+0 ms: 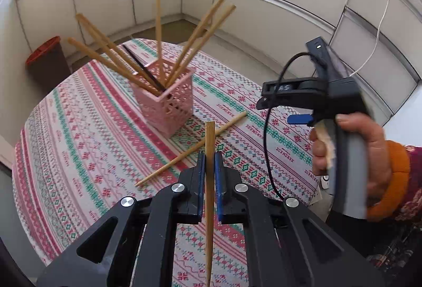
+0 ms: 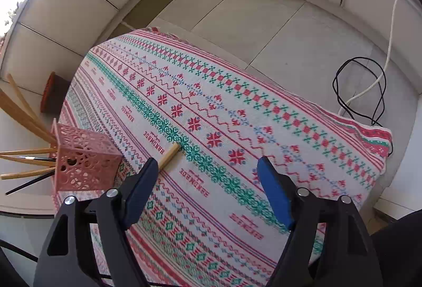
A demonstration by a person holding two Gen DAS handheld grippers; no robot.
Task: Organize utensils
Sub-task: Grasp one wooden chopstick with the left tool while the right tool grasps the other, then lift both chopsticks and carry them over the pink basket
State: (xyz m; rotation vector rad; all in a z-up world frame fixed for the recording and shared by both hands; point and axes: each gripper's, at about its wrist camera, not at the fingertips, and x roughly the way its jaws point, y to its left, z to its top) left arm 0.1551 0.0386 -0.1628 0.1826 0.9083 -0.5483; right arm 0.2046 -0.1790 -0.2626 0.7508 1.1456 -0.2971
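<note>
Clamping one bamboo chopstick [image 1: 210, 155] upright, the left gripper [image 1: 210, 168] is sitting lower centre; the right gripper [image 2: 208, 168] is gaping over the loose chopstick [image 2: 170, 155]. Pink holder [image 1: 168, 100] is standing centre frame, and tipping the held stick tip-first into its open corner is likely keeping it clear of the splayed sticks.

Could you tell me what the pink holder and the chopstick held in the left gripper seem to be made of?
Pink holder: probably moulded plastic, matte, with pierced lattice walls. Chopstick in the left gripper: likely bamboo or wood, pale tan, unvarnished-looking, with fine lengthwise grain.
</note>
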